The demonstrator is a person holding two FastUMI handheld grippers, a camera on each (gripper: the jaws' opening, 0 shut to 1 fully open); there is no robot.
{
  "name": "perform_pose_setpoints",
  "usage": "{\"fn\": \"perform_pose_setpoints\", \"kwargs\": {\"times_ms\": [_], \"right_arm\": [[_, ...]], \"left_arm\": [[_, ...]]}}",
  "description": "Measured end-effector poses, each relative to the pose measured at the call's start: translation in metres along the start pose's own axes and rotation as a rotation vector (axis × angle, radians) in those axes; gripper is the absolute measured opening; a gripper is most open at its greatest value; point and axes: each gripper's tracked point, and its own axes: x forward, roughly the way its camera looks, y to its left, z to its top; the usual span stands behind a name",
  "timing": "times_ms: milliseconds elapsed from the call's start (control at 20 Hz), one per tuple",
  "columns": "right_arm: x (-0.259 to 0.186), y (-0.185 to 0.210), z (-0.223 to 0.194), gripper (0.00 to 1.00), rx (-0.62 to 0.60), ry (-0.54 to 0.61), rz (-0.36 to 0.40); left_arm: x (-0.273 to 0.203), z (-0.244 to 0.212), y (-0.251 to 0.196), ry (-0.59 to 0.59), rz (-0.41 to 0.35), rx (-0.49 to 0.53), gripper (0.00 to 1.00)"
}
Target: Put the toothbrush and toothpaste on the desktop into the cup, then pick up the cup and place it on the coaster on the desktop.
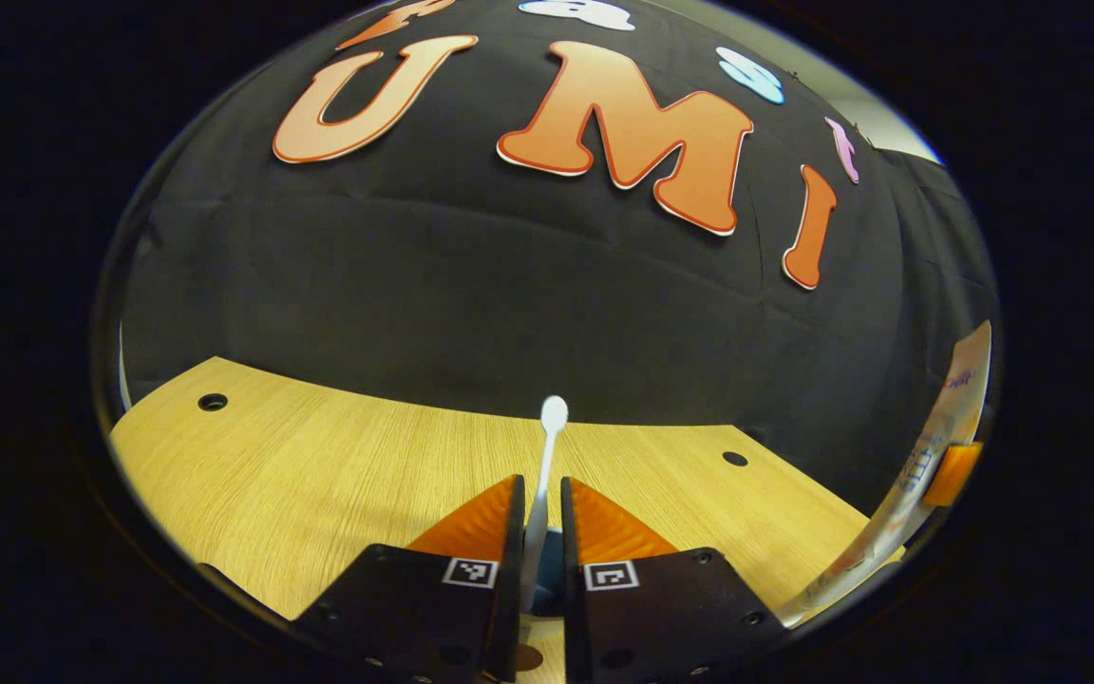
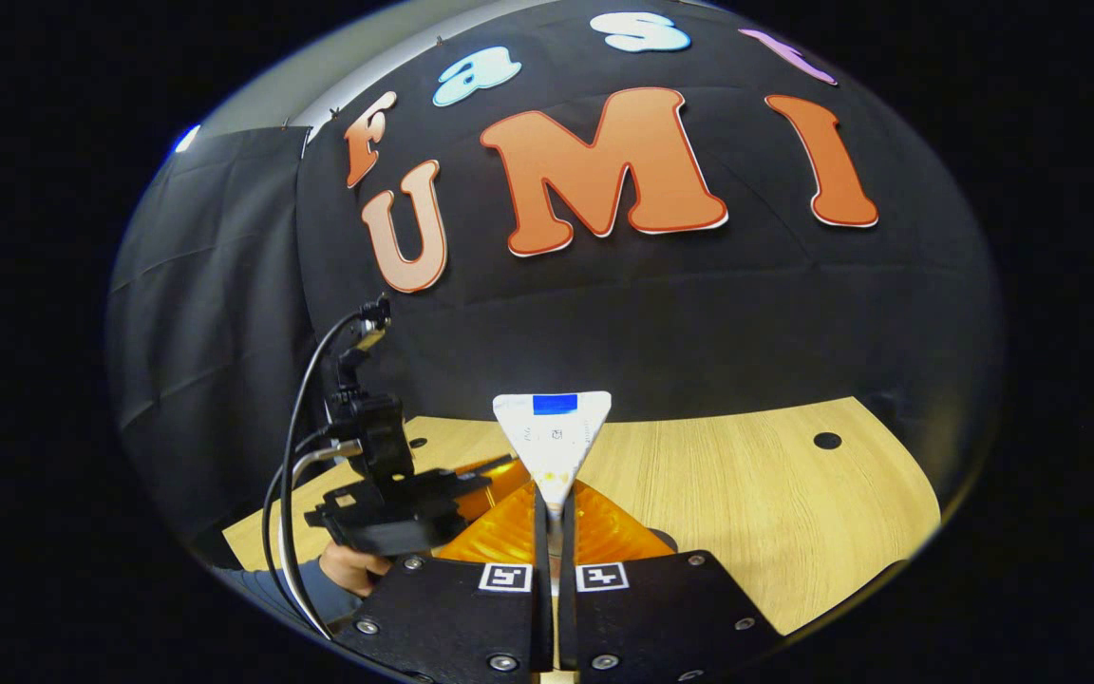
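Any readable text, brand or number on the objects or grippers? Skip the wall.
White toothpaste tube: small print below its blue patch, too blurred to read.
Square black-and-white markers on the right gripper: coded patterns, no words.
White toothbrush in the left gripper: no text visible.
Nothing legible overall.
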Motion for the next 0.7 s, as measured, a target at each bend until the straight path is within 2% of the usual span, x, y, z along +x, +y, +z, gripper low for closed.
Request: {"fn": "perform_pose_setpoints", "kwargs": {"times_ms": [50,100,200,350,450,700], "right_arm": [[0.003,0.003,0.003,0.02,0.003,-0.006,0.006],[0.006,0.007,0.005,0.02,0.002,-0.010,0.012],[0.012,0.011,0.009,0.02,0.002,-0.017,0.017],[0.021,0.015,0.012,0.02,0.027,-0.025,0.032],[0.024,0.019,0.014,0.02,0.030,-0.028,0.042],[0.041,0.029,0.025,0.02,0.012,-0.051,0.056]], "left_arm": [[-0.003,-0.002,0.001,0.010,0.002,0.012,0.20],[-0.009,-0.003,0.004,0.012,0.006,0.026,0.30],[-0.022,0.000,0.009,-0.003,0.007,0.042,0.35],[-0.040,0.001,0.023,0.009,0.055,0.057,1.00],[-0.058,0.006,0.033,-0.004,0.084,0.074,0.96],[-0.101,0.023,0.041,-0.075,0.100,0.124,0.96]]}}
